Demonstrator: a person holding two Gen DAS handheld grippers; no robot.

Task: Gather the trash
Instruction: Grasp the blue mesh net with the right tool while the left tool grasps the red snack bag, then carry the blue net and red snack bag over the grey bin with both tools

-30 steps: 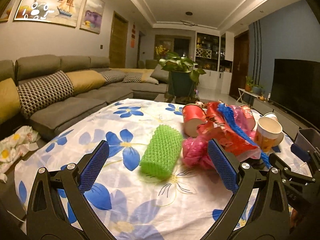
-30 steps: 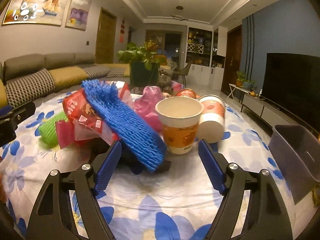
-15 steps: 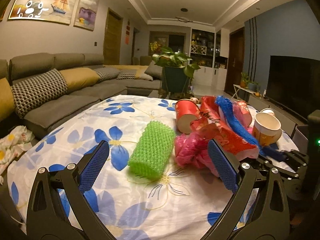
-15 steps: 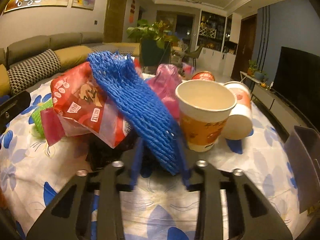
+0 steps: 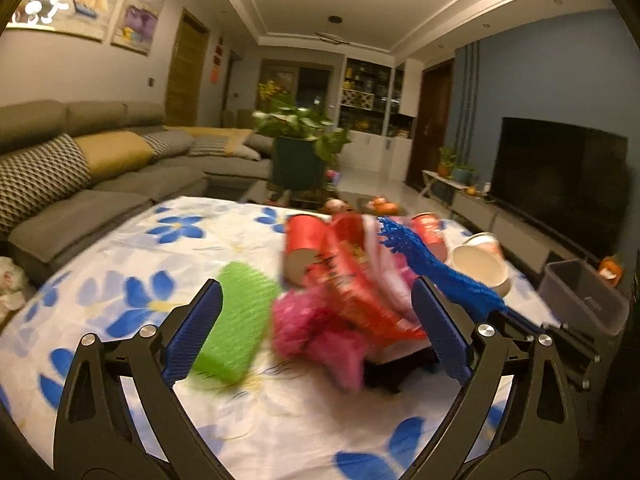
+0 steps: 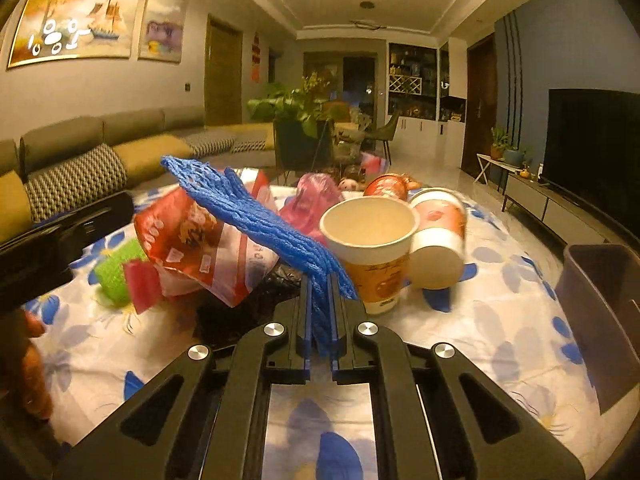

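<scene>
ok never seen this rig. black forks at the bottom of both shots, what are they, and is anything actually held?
No robot here: a person carries a two-finger gripper in each hand, each with a fisheye camera looking along its fingers.

In the left view the left gripper is open, holding nothing, pointed at the green foam net and red snack bag.

In the right view the right gripper is shut on the blue foam net. Paper cups sit on the floral tablecloth, with a grey bin at the right edge.
</scene>
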